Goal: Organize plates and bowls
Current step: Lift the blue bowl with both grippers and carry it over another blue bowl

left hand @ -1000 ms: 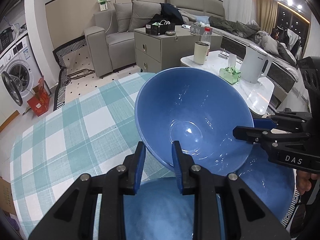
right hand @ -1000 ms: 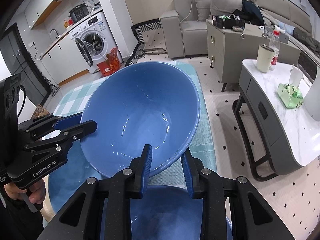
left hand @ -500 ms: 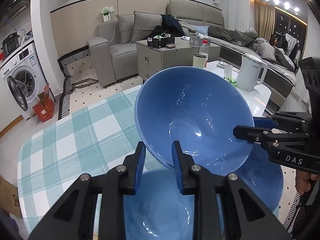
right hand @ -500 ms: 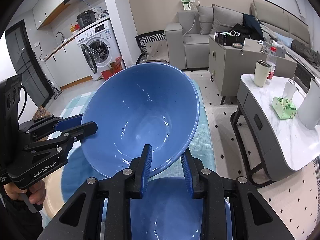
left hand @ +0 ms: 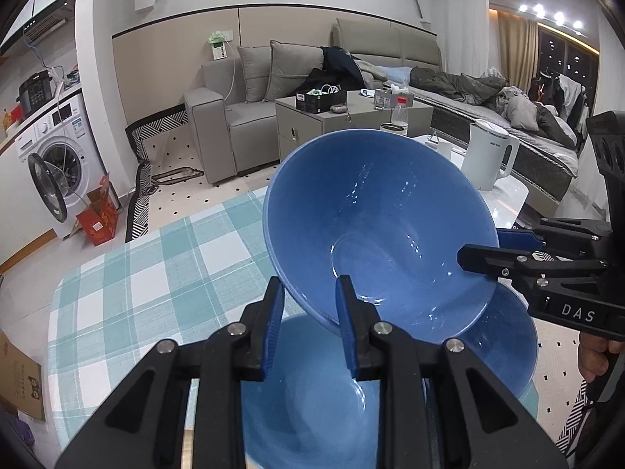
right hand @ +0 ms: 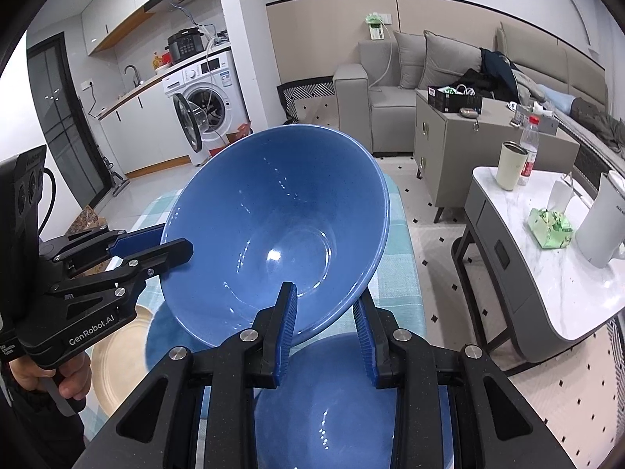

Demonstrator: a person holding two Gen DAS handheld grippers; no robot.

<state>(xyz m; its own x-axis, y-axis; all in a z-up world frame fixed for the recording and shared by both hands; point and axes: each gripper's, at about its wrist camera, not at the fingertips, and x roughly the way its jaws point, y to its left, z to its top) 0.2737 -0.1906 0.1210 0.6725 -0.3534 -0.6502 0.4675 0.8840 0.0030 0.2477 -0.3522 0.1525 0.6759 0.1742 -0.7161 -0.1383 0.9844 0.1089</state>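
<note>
Above the checked cloth, both the left claw and right claw pinch one glossy, conical blue bowl by its rim.

We count two grippers, the left and the right, both clamped on one raised bowl. Below it we see two more blue bowls, one close and one further right, so three bowls. We find one beige plate, one kettle, one cup and one bottle.
</note>
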